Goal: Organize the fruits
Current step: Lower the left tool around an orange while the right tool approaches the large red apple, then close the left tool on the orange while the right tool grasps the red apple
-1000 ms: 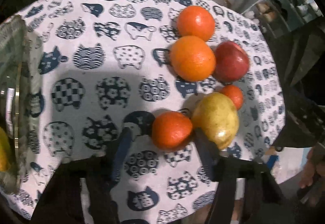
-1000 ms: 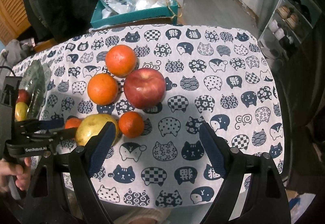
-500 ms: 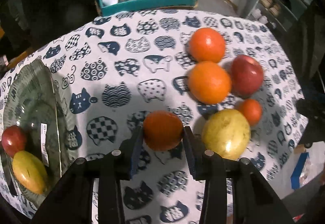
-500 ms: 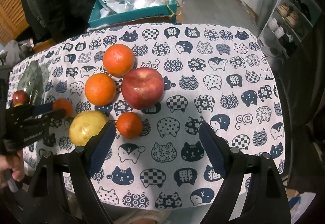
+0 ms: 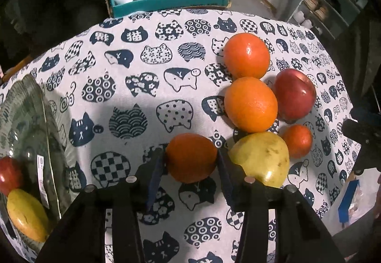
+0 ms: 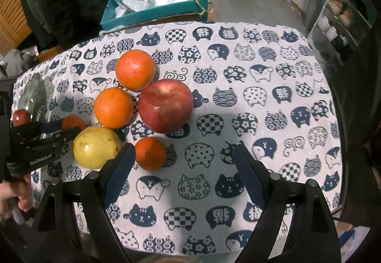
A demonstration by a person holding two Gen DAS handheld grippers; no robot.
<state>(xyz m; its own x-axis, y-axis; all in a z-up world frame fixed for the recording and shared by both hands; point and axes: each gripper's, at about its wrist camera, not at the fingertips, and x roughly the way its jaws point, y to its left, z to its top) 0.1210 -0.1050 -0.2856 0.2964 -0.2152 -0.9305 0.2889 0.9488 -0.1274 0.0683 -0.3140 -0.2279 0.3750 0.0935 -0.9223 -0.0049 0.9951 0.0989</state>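
My left gripper (image 5: 191,163) is shut on a small orange mandarin (image 5: 191,157) and holds it above the cat-print tablecloth (image 5: 133,86); it also shows in the right wrist view (image 6: 69,128). On the cloth lie two large oranges (image 5: 246,55) (image 5: 251,104), a red apple (image 5: 295,96), a yellow pear (image 5: 262,158) and a small mandarin (image 5: 297,140). A clear glass bowl (image 5: 28,120) at the left holds a red fruit (image 5: 9,174) and a yellow fruit (image 5: 26,217). My right gripper (image 6: 183,167) is open and empty, just right of the small mandarin (image 6: 150,153).
A teal box (image 5: 171,1) with plastic bags stands beyond the table's far edge. A shelf unit (image 6: 338,22) stands at the far right. The table's right edge drops off near the fruit pile.
My left gripper closed on the mandarin and lifted it up and away from the pear, toward the left. The right gripper stayed in place.
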